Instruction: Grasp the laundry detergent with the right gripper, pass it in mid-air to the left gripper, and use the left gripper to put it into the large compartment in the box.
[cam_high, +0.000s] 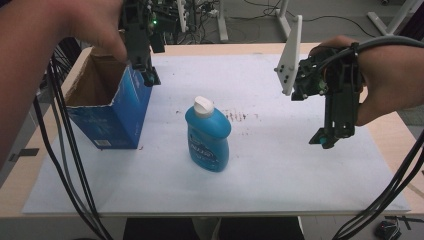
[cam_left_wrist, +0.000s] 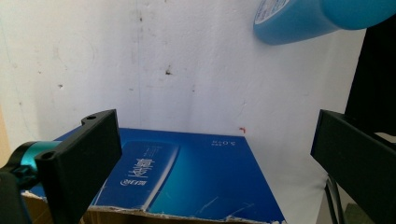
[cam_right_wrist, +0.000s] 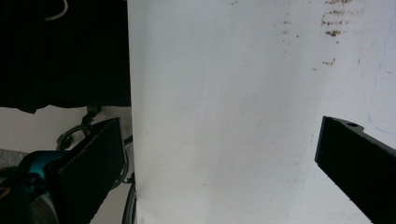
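A blue bottle (cam_high: 207, 135) with a white cap stands upright in the middle of the white mat (cam_high: 280, 165). To its left stands an open blue cardboard box (cam_high: 107, 107). My left gripper (cam_high: 149, 76) hangs over the box's right rim, pointing down. In the left gripper view its jaws stand wide apart, open (cam_left_wrist: 215, 158), above the box's blue side (cam_left_wrist: 196, 177), with the bottle (cam_left_wrist: 303, 18) at the top right. My right gripper (cam_high: 325, 140) hovers over the right part of the mat, open (cam_right_wrist: 219, 163), with nothing between its jaws.
Brown stains (cam_high: 235, 116) mark the mat just right of the bottle. Black cables (cam_high: 70, 165) hang down past the table's left front, and more cables (cam_high: 395, 195) trail at the right. The wooden table edge (cam_high: 395, 135) shows beyond the mat.
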